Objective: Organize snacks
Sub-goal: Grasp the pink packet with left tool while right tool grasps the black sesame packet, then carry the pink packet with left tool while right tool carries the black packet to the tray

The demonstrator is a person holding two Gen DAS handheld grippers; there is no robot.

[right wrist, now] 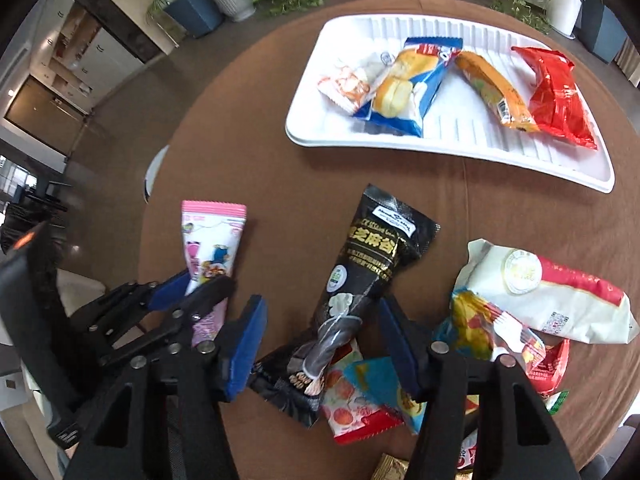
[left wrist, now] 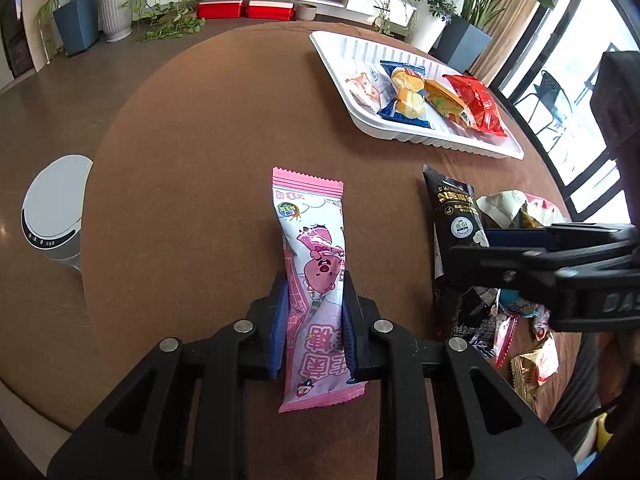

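Observation:
My left gripper point(left wrist: 314, 280) is shut on a pink cartoon snack packet point(left wrist: 308, 216), gripping its lower half; the packet lies lengthwise on the round brown table point(left wrist: 192, 152). In the right wrist view the same gripper point(right wrist: 208, 280) pinches that pink packet point(right wrist: 212, 236) at the left. My right gripper point(right wrist: 320, 308) points down over a black snack packet point(right wrist: 372, 256). Its blue pads point(right wrist: 248, 344) stand apart on either side of the packet's lower end, the left one clear of it. A white tray point(right wrist: 460, 148) at the back holds several snacks.
A heap of loose packets lies at the right, among them a white-and-red one point(right wrist: 560, 292) and a strawberry one point(right wrist: 352, 404). A white round appliance point(left wrist: 52, 208) stands on the floor left of the table. Potted plants and red boxes point(left wrist: 244, 9) line the far wall.

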